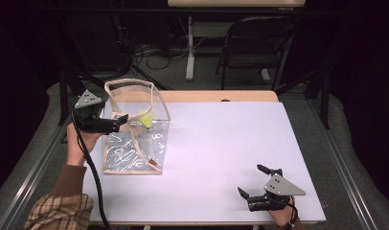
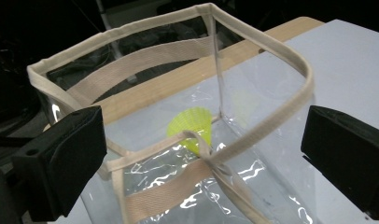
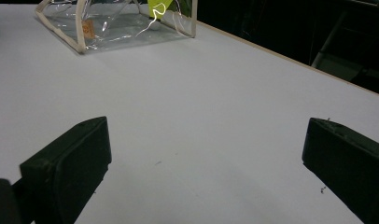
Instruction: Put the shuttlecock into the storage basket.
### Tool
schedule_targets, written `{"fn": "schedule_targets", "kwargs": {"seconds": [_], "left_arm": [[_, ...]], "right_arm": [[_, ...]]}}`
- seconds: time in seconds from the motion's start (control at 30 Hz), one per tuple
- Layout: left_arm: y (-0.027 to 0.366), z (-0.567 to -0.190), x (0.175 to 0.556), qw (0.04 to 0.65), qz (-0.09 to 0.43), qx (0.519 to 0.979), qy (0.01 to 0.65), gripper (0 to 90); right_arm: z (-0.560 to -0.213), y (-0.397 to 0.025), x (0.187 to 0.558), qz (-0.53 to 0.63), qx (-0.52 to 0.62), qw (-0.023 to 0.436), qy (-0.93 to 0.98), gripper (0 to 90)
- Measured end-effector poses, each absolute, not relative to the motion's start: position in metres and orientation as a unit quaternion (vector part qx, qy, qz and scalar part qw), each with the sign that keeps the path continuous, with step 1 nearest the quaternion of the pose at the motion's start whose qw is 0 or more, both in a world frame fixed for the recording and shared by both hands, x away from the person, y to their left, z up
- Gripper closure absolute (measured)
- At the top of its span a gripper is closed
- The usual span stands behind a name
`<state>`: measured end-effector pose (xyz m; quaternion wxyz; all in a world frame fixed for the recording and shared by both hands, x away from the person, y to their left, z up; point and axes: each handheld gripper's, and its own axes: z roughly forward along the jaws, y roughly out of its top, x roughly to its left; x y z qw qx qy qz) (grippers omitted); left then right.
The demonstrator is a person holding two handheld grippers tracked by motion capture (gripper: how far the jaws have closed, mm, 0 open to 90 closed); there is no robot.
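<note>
Left gripper (image 1: 117,122): jaws spread, you straddle the bag's beige rim, likely to steady it | clear tote bag (image 1: 135,139): standing left of centre, yellow-green shuttlecock (image 2: 193,127) inside | right gripper (image 1: 252,182): gaping, empty, parked lower right, clear of the work

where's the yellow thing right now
In the high view the yellow object sits inside the clear bag at the table's left, toward the bag's far side, just beyond the left gripper.
</note>
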<state>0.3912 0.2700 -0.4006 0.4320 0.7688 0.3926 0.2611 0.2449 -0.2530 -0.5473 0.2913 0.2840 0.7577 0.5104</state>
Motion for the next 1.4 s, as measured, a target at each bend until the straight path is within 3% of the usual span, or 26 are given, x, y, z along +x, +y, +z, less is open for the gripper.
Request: {"fn": "schedule_targets", "kwargs": {"seconds": [0.8, 1.4], "left_arm": [[0.264, -0.433, 0.332, 0.437, 0.272, 0.772, 0.372, 0.2], [0.257, -0.471, 0.309, 0.454, 0.261, 0.764, 0.377, 0.2]], "right_arm": [[-0.547, -0.250, 0.244, 0.507, 0.282, 0.292, 0.760, 0.5], [-0.547, -0.250, 0.244, 0.505, 0.281, 0.292, 0.762, 0.5]]}}
